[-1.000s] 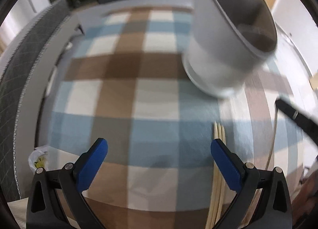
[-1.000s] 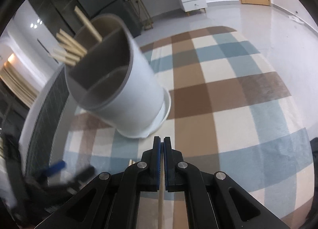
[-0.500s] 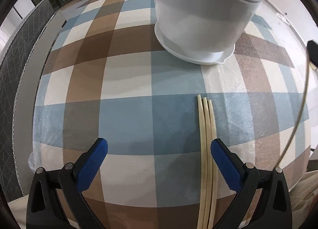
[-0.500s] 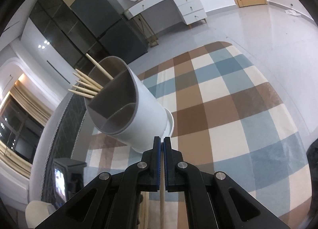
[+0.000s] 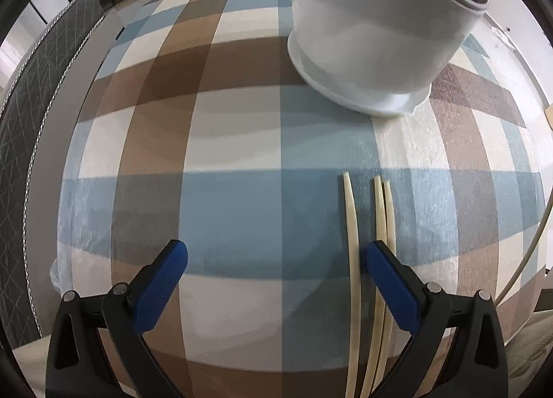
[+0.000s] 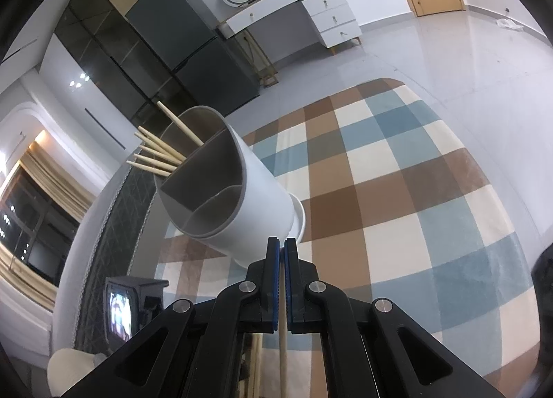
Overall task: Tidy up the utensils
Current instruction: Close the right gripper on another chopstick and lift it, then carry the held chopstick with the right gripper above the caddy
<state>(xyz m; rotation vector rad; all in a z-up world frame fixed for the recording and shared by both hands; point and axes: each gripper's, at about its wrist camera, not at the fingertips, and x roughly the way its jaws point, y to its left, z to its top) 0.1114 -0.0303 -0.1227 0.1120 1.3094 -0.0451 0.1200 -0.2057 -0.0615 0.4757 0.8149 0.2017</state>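
Since half a second ago, the left chopstick [image 5: 352,235] of the three lying on the checked cloth [image 5: 235,163] has split off from the other two chopsticks [image 5: 383,215], which lie touching, and our right-wrist view has lifted higher over the white holder [image 6: 255,211]. We see the left gripper [image 5: 276,256] low over the cloth, jaws spread wide with nothing between the blue pads [image 5: 162,280]; its right pad sits between the lone stick and the pair, just beside the lone one, contact unclear. The holder [image 5: 376,28] stands far right in this view, well apart from the sticks' far tips. We see the right gripper [image 6: 281,280] pinched tight on a single chopstick [image 6: 282,356], which runs back toward the camera between the pads. In the right view the holder tilts left, divided into compartments; a bundle of chopsticks [image 6: 155,156] sticks out of its far-left compartment, and the near compartments show no contents. A dark cabinet [image 6: 179,49] and white desk [image 6: 293,7] stand far behind.
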